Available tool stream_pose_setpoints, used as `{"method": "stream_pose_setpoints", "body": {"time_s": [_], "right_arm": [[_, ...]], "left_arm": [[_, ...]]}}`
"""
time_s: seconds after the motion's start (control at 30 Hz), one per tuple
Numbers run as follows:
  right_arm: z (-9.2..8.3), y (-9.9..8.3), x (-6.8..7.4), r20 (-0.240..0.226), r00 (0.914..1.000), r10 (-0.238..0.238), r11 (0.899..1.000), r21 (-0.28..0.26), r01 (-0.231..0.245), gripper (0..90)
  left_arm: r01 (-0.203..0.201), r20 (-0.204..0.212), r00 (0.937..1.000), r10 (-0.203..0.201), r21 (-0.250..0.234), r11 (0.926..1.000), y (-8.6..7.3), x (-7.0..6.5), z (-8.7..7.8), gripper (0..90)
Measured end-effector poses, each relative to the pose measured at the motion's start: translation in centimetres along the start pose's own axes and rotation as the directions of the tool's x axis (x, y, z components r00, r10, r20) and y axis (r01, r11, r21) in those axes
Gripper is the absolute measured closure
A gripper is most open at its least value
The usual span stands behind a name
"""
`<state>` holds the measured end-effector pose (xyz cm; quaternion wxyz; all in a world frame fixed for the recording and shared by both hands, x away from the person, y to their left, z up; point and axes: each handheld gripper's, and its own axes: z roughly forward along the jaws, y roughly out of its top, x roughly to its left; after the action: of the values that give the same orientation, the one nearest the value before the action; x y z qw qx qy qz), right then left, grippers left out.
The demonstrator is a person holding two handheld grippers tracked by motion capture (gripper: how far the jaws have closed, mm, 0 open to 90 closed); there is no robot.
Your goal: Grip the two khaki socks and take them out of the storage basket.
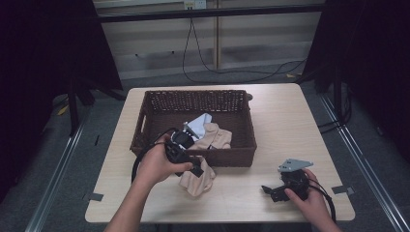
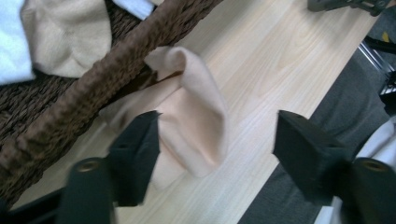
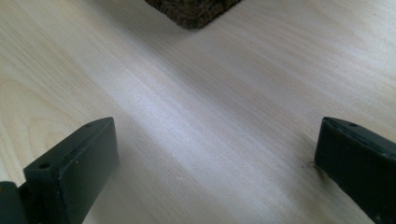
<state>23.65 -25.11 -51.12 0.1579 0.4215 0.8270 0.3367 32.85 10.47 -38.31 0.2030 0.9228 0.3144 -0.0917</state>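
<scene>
A beige cloth (image 1: pixel 197 180) lies crumpled on the table against the front wall of a dark wicker basket (image 1: pixel 145 113). My left gripper (image 1: pixel 195 167) hovers right over it, open. In the left gripper view the beige cloth (image 2: pixel 196 116) sits between and just beyond the spread jaws of the left gripper (image 2: pixel 217 158), and no jaw touches it. Inside the basket lie a second beige cloth (image 1: pixel 217 136) and a pale blue-white cloth (image 1: pixel 199 123). My right gripper (image 1: pixel 269 192) rests open on the table near the front right, with bare wood between the jaws of the right gripper (image 3: pixel 215 163).
The basket rim (image 2: pixel 116 60) runs diagonally close to the left jaw. The basket's corner (image 3: pixel 194 11) shows ahead of the right gripper. Bare tabletop (image 1: pixel 285 125) stretches right of the basket. Tape marks (image 1: pixel 340 189) sit at the front corners.
</scene>
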Motion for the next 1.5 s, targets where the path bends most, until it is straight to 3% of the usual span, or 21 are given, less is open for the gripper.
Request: {"method": "stream_pose_setpoints", "body": {"time_s": [0.13, 0.27, 0.33, 0.4, 0.6, 0.9, 1.2, 1.43, 1.5], "right_arm": [[0.0, 0.0, 0.0, -0.001, 1.0, 0.001, 1.0, 0.0, -0.001, 0.0], [0.0, 0.0, 0.0, -0.001, 1.0, 0.001, 1.0, 0.0, -0.001, 0.0], [0.0, 0.0, 0.0, 0.0, 1.0, 0.0, 1.0, 0.0, 0.0, 0.0], [0.0, 0.0, 0.0, 0.0, 1.0, 0.0, 1.0, 0.0, 0.0, 0.0], [0.0, 0.0, 0.0, 0.0, 1.0, 0.0, 1.0, 0.0, 0.0, 0.0], [0.0, 0.0, 0.0, 0.0, 1.0, 0.0, 1.0, 0.0, 0.0, 0.0], [0.0, 0.0, 0.0, 0.0, 1.0, 0.0, 1.0, 0.0, 0.0, 0.0], [0.0, 0.0, 0.0, 0.0, 1.0, 0.001, 1.0, 0.0, -0.001, 0.0], [0.0, 0.0, 0.0, 0.0, 1.0, 0.0, 1.0, 0.0, 0.0, 0.0]], "left_arm": [[-0.015, -0.016, 0.9998, 0.015, -0.024, 0.9996, -0.9, 0.4, 0.2, 14.6], [-0.037, -0.039, 0.9986, 0.036, -0.026, 0.999, -1.5, 0.6, 0.2, 8.5], [-0.074, -0.038, 0.9966, 0.073, -0.015, 0.9972, -2.0, 0.8, 0.2, 8.1], [-0.074, -0.043, 0.9964, 0.073, -0.027, 0.9969, -2.7, 1.1, 0.2, 5.3], [-0.082, -0.038, 0.996, 0.081, -0.03, 0.9961, -4.1, 1.6, 0.2, 3.7], [-0.101, -0.007, 0.9949, 0.101, -0.072, 0.9922, -6.8, 2.6, 1.0, 3.0], [-0.089, -0.013, 0.996, 0.088, -0.106, 0.9904, -9.1, 3.8, 2.0, 3.0], [-0.095, -0.011, 0.9955, 0.094, -0.138, 0.9858, -10.7, 4.7, 2.9, 3.0], [-0.116, -0.023, 0.9932, 0.114, -0.147, 0.9823, -11.1, 5.1, 3.1, 3.0]]}}
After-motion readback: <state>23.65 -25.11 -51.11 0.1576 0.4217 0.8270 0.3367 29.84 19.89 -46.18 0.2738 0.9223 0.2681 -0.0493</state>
